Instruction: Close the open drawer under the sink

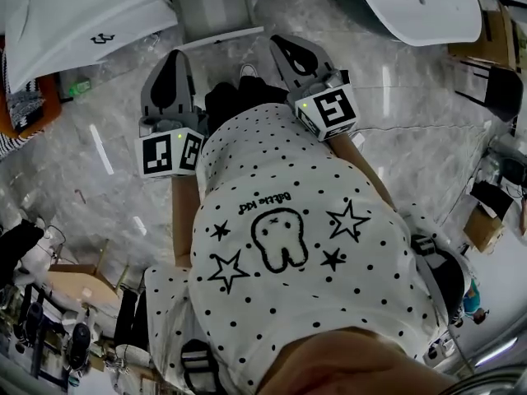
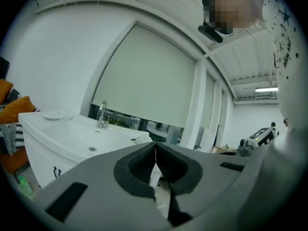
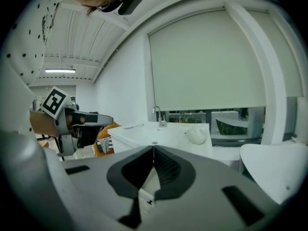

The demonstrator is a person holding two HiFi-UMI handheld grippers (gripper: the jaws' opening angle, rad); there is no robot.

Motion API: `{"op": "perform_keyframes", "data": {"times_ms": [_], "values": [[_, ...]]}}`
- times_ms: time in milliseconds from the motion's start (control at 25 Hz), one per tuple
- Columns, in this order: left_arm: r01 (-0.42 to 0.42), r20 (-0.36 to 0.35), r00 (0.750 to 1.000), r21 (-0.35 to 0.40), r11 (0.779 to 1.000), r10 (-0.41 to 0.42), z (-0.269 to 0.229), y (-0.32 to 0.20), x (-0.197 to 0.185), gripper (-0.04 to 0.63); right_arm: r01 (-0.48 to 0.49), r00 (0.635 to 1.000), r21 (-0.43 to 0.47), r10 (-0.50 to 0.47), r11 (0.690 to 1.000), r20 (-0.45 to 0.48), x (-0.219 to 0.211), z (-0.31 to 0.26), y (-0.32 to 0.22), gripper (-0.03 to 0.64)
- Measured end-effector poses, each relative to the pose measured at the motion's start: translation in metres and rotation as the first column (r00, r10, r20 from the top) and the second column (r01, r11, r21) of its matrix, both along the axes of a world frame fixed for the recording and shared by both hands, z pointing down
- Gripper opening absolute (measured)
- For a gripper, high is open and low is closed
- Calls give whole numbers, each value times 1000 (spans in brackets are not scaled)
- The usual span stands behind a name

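I held my left gripper (image 2: 155, 150) with its jaws pressed together and nothing between them, and my right gripper (image 3: 153, 153) was the same: jaws closed tip to tip and empty. In the head view the 2 sat side by side in front of my dotted shirt (image 1: 280, 220), above the grey marble floor (image 1: 99, 163), both aimed at the white sink (image 1: 74, 19) but well apart from it. A pale, ribbed box (image 1: 216, 11) jutted out beside the sink's edge, between the 2 grippers' lines of aim; I think that was the open drawer, though the steep angle made it hard to be sure. Neither gripper touched it. In the left gripper view, the sink's faucet (image 2: 102, 114) stood at the back of the basin, and the cabinet (image 2: 45, 160) below it showed a dark handle. In the right gripper view, a white lump (image 3: 196, 135) lay on the sink top near the faucet, and my left gripper was off to the left.
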State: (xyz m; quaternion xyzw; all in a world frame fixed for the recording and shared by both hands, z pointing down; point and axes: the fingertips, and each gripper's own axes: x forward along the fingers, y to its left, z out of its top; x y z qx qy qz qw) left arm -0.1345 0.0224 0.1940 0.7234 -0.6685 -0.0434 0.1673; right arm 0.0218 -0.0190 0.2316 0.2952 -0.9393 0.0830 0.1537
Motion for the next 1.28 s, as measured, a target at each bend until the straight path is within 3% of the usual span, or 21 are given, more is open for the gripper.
{"op": "perform_keyframes", "data": {"times_ms": [480,1280], "values": [[29,-6,1000,-29,999,-29,6,8,-5,6,-6,1000,2,6,1000,7,0,-1,-2,14],[-85,-2,996,-40,996,85,5,-13,15,6,-158,987,-37,158,987,-3,31,2,-10,14]]}}
